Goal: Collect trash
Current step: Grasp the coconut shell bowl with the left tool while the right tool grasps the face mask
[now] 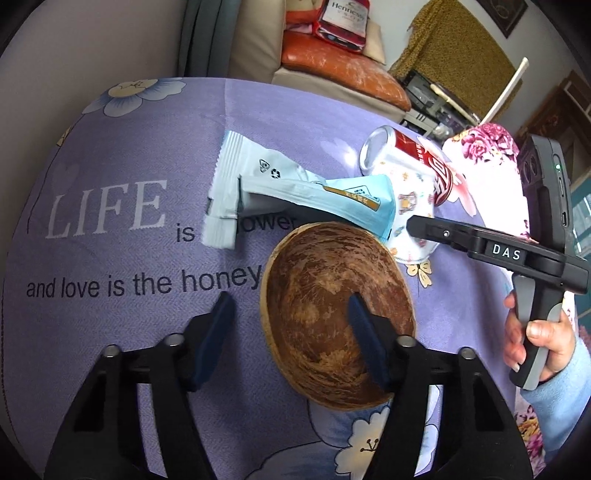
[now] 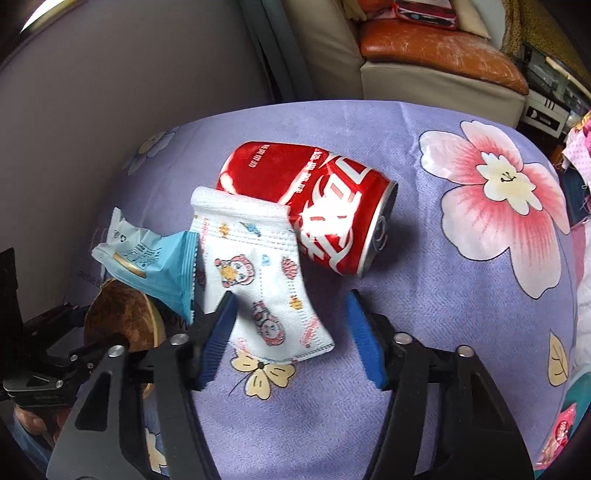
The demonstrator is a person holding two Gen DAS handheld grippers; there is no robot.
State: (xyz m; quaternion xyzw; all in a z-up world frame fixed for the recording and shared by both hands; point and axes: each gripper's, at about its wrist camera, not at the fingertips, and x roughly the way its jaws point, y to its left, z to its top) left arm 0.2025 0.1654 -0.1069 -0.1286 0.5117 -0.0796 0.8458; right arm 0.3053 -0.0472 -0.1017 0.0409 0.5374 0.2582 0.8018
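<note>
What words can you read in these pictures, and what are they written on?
"LIFE is ...ower and love is the honey": purple tablecloth, one word partly covered by the blue wrapper.
"DAS": right gripper.
"Hennessy": red bag on the sofa.
Recycling symbols: blue wrapper.
White Chinese characters: red can; I cannot read them.
Cartoon-print packet: lettering too small.

Red can (image 2: 314, 206): glossy metal, dented. Beside can: mask (image 2: 262, 273) soft pleated cloth, blue wrapper (image 2: 155, 262) shiny plastic film. Bowl (image 1: 332, 314): rough fibrous wood/coconut, matt. Tablecloth (image 2: 406, 314): matt woven cloth.

Home living room: sofa (image 1: 332, 70), tablecloth (image 1: 147, 147)
</note>
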